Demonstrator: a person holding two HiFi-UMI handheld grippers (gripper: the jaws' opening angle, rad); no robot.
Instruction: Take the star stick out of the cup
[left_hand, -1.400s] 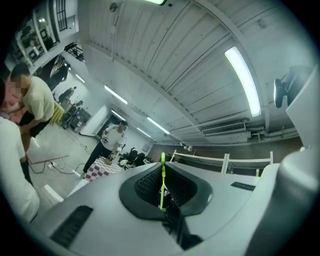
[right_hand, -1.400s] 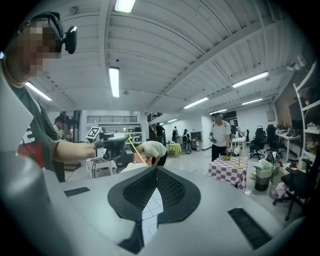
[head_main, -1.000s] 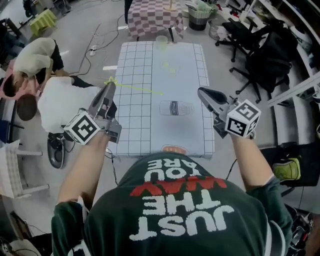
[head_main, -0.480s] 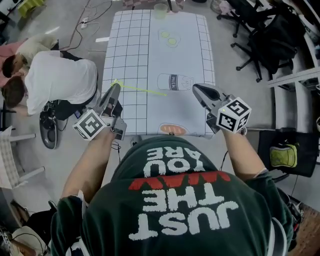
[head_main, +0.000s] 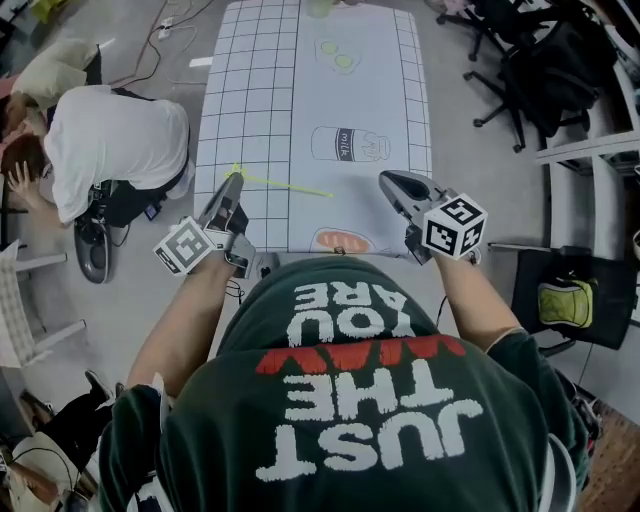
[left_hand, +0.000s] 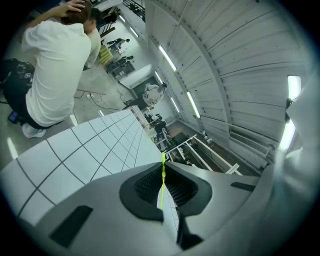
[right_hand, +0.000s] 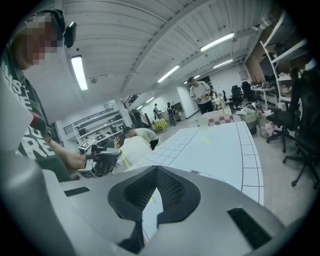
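Observation:
The star stick (head_main: 290, 187) is a thin yellow-green rod with its star end at the left. My left gripper (head_main: 235, 182) is shut on it near that end, and holds it level over the near part of the gridded table (head_main: 260, 80). In the left gripper view the stick (left_hand: 162, 175) runs up between the closed pads of that gripper (left_hand: 163, 167). The pale cup (right_hand: 202, 121) stands at the table's far end, well away from the stick. My right gripper (head_main: 385, 180) hovers over the near right of the table, shut, with nothing between its jaws (right_hand: 157, 169).
People in white shirts (head_main: 110, 140) crouch on the floor by the table's left side. Office chairs (head_main: 520, 60) stand to the right, and a black seat with a green item (head_main: 560, 300) lies near my right arm. A printed milk bottle (head_main: 348, 143) marks the table's middle.
Both grippers have drawn back toward the table's near edge. The stick, still gripped, now lies nearer than the milk drawing, where before it lay beyond it.

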